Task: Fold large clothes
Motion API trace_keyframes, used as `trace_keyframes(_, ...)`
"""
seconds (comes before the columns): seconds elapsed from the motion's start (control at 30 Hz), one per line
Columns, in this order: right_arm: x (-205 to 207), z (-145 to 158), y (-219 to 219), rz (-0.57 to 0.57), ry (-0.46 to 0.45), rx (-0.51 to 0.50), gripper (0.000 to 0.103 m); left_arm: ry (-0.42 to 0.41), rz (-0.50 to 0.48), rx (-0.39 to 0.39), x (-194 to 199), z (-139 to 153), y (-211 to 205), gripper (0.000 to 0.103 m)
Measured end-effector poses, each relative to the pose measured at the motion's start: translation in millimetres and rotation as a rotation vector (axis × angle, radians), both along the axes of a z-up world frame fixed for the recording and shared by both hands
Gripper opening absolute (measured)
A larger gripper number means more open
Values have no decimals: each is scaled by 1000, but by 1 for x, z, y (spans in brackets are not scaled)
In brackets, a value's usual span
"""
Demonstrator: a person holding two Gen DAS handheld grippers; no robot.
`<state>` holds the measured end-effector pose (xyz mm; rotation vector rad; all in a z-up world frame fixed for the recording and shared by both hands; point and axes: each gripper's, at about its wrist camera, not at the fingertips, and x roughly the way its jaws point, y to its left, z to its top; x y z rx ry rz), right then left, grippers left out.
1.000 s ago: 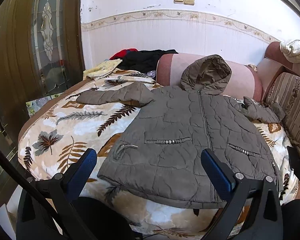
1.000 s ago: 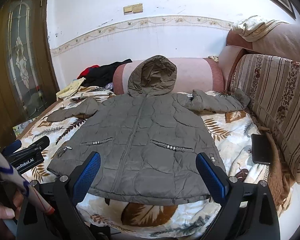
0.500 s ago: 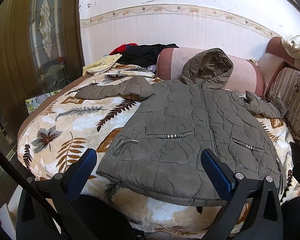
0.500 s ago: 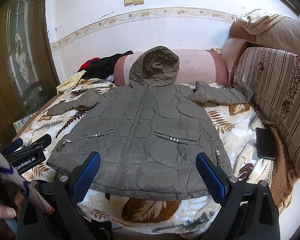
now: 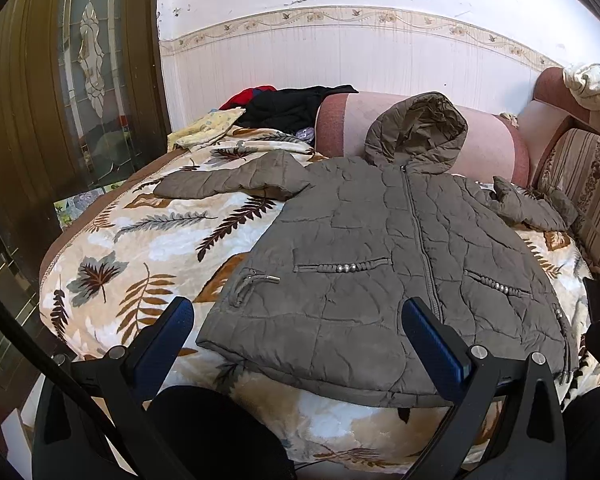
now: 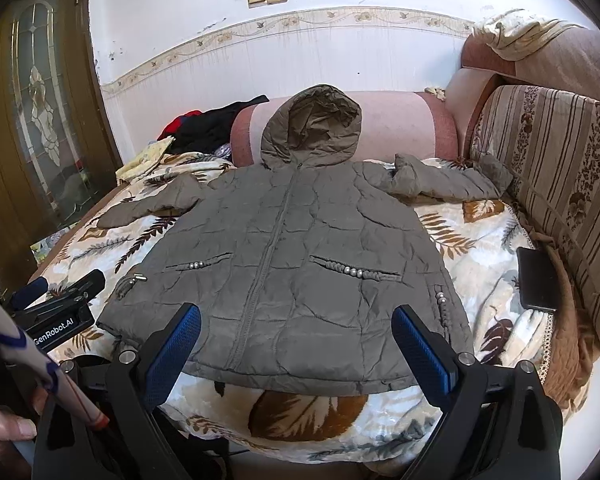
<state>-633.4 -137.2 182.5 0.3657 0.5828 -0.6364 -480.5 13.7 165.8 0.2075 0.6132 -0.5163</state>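
Jacket [image 6: 284, 248] flat on the bed [image 6: 480, 272] ahead of you, hood [image 6: 312, 128] up against the bolster [image 6: 396, 128].
Your sleeves spread left and right; clothes pile [image 5: 292, 108] behind-left, phone [image 6: 538, 280] right of the jacket beside the sofa back [image 6: 560, 168], both your grippers before the hem.

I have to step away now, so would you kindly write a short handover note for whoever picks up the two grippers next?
Left gripper: open, holding nothing, poised before the hem on the jacket's left-hand side.
Right gripper: open, empty, before the hem near the middle.
Quilted hooded jacket: lies flat, front up and zipped, on the leaf-print blanket; hood rests against the pink bolster, both sleeves spread outward.
Black phone lies on the blanket beside the striped cushion.
Done: jacket spread out.
Left: every fold; probably sleeves in first, then body.
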Motion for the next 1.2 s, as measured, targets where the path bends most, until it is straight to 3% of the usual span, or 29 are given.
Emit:
trace_keyframes(0.77, -8, -4, -7, 10, -25, 59, 99, -18, -16, 31, -8, 6, -2, 103)
trace_keyframes(1.0, -8, -19, -26, -15, 4, 129, 99, 3, -7, -1, 23, 14, -27, 103)
trace_keyframes(1.2, -10, -22, -63, -84, 21, 149, 99, 21, -38, -34, 58, 26, -73, 103)
